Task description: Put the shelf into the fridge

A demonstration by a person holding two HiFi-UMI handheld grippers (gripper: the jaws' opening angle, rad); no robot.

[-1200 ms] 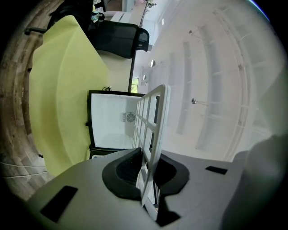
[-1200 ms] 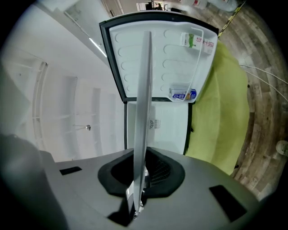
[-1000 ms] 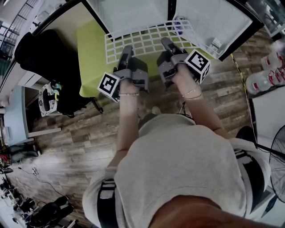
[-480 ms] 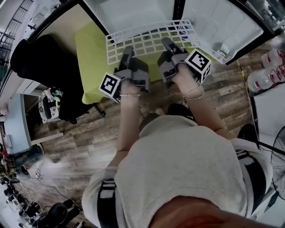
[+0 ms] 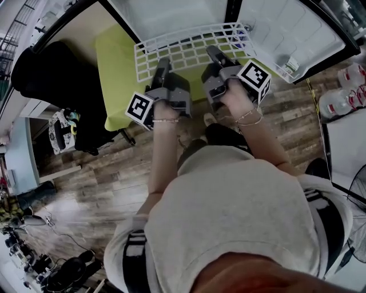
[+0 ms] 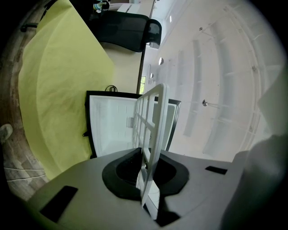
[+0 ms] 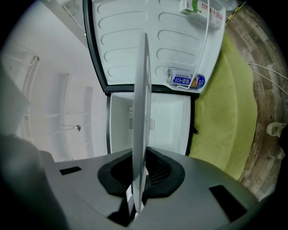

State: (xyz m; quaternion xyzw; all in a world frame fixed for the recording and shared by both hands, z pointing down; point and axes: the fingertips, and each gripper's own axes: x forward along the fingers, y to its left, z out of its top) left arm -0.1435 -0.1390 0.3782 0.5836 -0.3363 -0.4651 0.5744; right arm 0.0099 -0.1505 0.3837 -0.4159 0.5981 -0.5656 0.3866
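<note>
The white wire shelf (image 5: 189,48) is held level in front of the open fridge (image 5: 171,14), its far edge at the fridge's opening. My left gripper (image 5: 162,64) grips the shelf's near edge on the left; its jaws are closing, with the shelf between them. My right gripper (image 5: 213,56) is shut on the near edge further right. The shelf (image 6: 155,121) shows edge-on in the left gripper (image 6: 146,179), with the fridge cavity (image 6: 110,130) beyond. The right gripper view also has the shelf (image 7: 140,112) edge-on in the right gripper (image 7: 137,188).
The fridge door (image 5: 291,34) stands open to the right, holding a can (image 7: 185,80) and a carton (image 7: 202,9). A yellow-green cloth (image 5: 117,74) lies left of the fridge, beside a black chair (image 5: 57,80). Bottles (image 5: 343,97) stand on the wood floor at right.
Both grippers and the shelf have edged a little forward toward the fridge opening. The grip on the shelf looks the same.
</note>
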